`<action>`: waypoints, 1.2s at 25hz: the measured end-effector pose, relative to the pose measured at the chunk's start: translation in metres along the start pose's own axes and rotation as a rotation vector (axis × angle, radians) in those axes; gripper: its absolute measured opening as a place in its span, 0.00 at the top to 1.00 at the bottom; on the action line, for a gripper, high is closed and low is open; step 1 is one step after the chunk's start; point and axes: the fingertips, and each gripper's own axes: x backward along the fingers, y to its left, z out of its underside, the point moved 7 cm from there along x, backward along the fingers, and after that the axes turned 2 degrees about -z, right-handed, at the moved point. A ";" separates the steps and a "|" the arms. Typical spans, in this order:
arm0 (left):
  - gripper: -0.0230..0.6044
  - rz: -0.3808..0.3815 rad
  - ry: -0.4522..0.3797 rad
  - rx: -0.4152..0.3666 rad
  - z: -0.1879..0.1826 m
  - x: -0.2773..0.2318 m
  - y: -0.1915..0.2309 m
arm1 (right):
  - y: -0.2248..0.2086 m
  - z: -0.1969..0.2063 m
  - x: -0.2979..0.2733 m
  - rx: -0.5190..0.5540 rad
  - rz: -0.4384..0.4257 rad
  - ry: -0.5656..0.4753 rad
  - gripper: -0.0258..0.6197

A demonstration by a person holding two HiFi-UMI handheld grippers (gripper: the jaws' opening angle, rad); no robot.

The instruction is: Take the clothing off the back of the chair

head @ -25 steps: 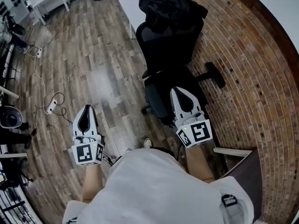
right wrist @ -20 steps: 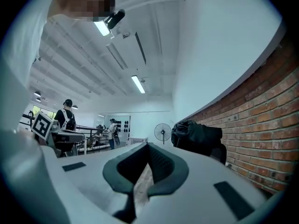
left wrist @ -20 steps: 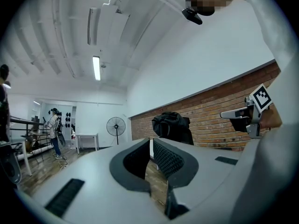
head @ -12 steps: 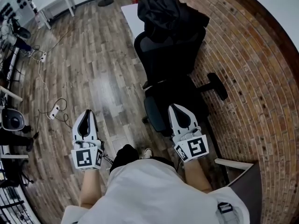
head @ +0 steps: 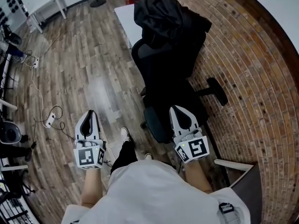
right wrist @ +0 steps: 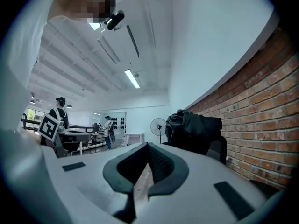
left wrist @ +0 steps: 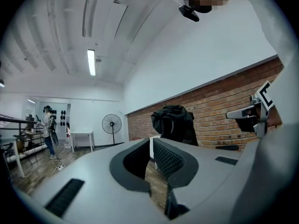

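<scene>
A black jacket (head: 166,17) is bunched over the top of the black office chair's backrest (head: 163,62). It also shows ahead in the left gripper view as the jacket (left wrist: 174,122), and in the right gripper view as the jacket (right wrist: 192,127). My left gripper (head: 88,116) hangs over the wood floor, left of the chair and well short of the jacket. Its jaws are together with nothing between them (left wrist: 150,146). My right gripper (head: 181,111) hovers over the chair seat (head: 161,101), its jaws likewise together and empty (right wrist: 147,147).
The brick wall (head: 252,78) runs close along the chair's right side. A white table (head: 124,13) stands just behind the chair. A power strip with cables (head: 46,121) lies on the floor at left. A standing fan (left wrist: 111,124) and people at desks are far off.
The person has stepped forward, and a foot now shows between the grippers. The chair and jacket sit nearer in the head view. Both grippers have moved forward with the person, jaws unchanged.
</scene>
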 end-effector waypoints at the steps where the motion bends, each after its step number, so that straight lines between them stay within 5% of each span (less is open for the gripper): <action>1: 0.90 0.010 0.001 0.006 0.001 -0.012 0.007 | -0.003 -0.002 -0.009 0.001 0.015 0.001 0.93; 11: 0.90 0.197 -0.010 0.023 -0.005 -0.137 0.058 | -0.024 -0.023 -0.104 0.008 0.183 0.012 0.93; 17: 0.90 0.371 0.031 0.048 0.008 -0.186 0.072 | -0.018 -0.031 -0.143 -0.001 0.228 0.009 0.93; 25: 0.90 0.535 0.031 0.071 0.004 -0.231 0.028 | -0.036 -0.035 -0.147 0.004 0.301 0.012 0.93; 30: 0.90 0.620 -0.070 -0.001 -0.027 -0.240 -0.010 | -0.056 -0.037 -0.152 -0.022 0.294 -0.049 0.93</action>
